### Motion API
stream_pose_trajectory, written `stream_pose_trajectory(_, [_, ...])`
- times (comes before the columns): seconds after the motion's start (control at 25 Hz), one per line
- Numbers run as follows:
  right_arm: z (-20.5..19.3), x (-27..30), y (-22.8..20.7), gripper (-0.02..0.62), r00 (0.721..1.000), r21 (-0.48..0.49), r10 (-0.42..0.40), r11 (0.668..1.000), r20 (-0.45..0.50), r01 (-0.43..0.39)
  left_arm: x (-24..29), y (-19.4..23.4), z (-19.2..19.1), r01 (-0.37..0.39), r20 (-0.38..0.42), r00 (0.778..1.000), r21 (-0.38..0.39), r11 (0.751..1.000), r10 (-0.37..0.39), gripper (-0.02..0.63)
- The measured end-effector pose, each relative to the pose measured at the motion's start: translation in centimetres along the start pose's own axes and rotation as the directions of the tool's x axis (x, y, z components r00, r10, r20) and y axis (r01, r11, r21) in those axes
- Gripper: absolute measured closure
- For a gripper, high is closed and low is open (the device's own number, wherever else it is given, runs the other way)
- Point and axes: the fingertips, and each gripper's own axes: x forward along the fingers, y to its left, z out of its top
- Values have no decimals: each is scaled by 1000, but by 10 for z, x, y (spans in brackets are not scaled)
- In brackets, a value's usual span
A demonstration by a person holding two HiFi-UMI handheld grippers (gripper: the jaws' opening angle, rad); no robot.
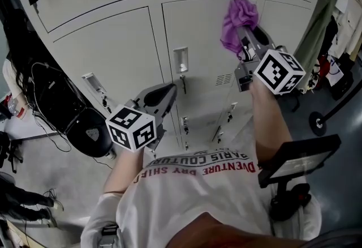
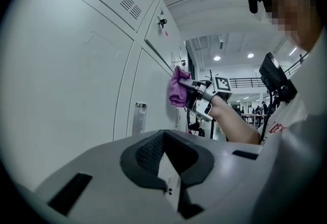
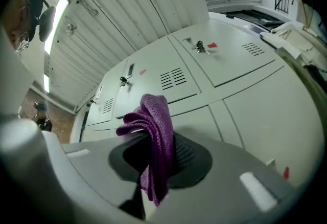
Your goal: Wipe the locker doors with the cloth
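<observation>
Right gripper [image 1: 247,34] jaws clamped on purple cloth [image 1: 240,15]; cloth against locker door [image 1: 192,26]; left gripper [image 1: 162,97] jaws apart, empty, held lower.

Noted: the cloth [image 3: 153,136] is purple with a ribbed knit pattern. The locker doors [image 1: 113,54] are uniform pale grey-white. The left claw [image 2: 164,159] and right claw [image 3: 153,164] have light grey shells and black cross-hatched pads. Their marker cubes [image 1: 131,128] are white with black square patterns. The shirt [image 1: 192,196], lower centre of the head view, is white with red and dark lettering.
</observation>
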Motion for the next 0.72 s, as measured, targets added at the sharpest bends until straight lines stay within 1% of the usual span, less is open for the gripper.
stream_pose_trajectory(0.16, [-34,12,50,552,992,34,118,993,-53,-117,-12,3,-3,-25,-1,1000,-6,1000,25,606])
stream_pose_trajectory(0.28, [-65,24,84,552,976,57,192,981,-106,-187,-22,7,-3,-47,3,999,-11,999,47,606])
stream_pose_trajectory(0.36, [-87,30,102,552,963,76,228,973,-143,-219,-28,11,-4,-62,5,998,-15,998,63,606])
stream_pose_trajectory(0.44, [-107,36,114,552,953,95,248,967,-172,-235,-35,14,-5,-78,5,997,-20,997,78,606])
stream_pose_trajectory(0.52, [-120,40,120,552,950,111,251,966,-185,-234,-42,18,-7,-95,5,995,-24,995,95,606])
stream_pose_trajectory(0.72, [-137,53,117,552,960,117,209,975,-188,-189,-56,26,-6,-127,7,992,-26,992,127,606])
